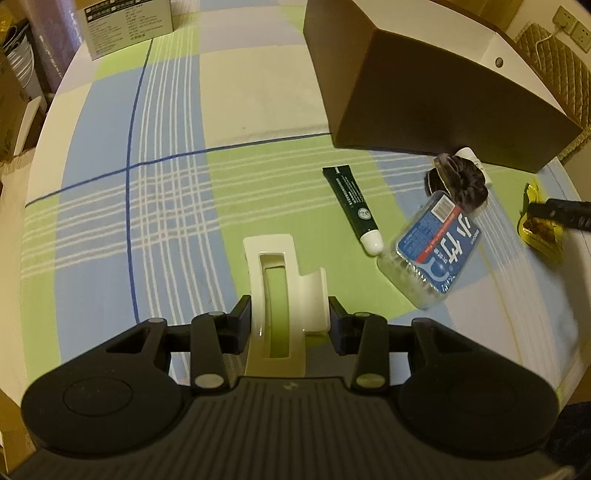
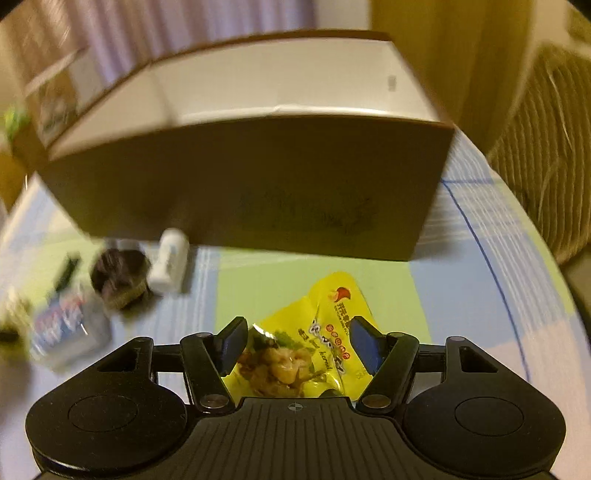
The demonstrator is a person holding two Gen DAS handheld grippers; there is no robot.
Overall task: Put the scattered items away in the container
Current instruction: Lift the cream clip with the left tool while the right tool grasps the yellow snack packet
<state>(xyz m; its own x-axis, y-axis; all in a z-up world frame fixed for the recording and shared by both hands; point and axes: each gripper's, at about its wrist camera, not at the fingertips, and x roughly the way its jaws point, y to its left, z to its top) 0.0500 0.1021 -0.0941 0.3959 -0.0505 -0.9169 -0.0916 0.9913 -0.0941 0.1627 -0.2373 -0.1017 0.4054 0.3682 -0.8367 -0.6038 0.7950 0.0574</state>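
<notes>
My left gripper (image 1: 290,317) is shut on a white hair claw clip (image 1: 275,258) that sticks out forward over the checked cloth. My right gripper (image 2: 299,341) is shut on a yellow snack packet (image 2: 295,354), its pads pressing the crumpled sides. The packet stays sharp while the background blurs. The brown cardboard box (image 2: 258,177), open on top with a white inside, stands just beyond it. In the left wrist view the box (image 1: 424,99) is at the upper right and the packet (image 1: 539,232) at the far right edge.
Between the grippers lie a dark green tube (image 1: 351,201), a clear floss-pick case with a blue label (image 1: 436,251), a dark scrunchie (image 1: 461,181) and a small white bottle (image 2: 170,264) against the box. A printed carton (image 1: 125,29) stands at the far left.
</notes>
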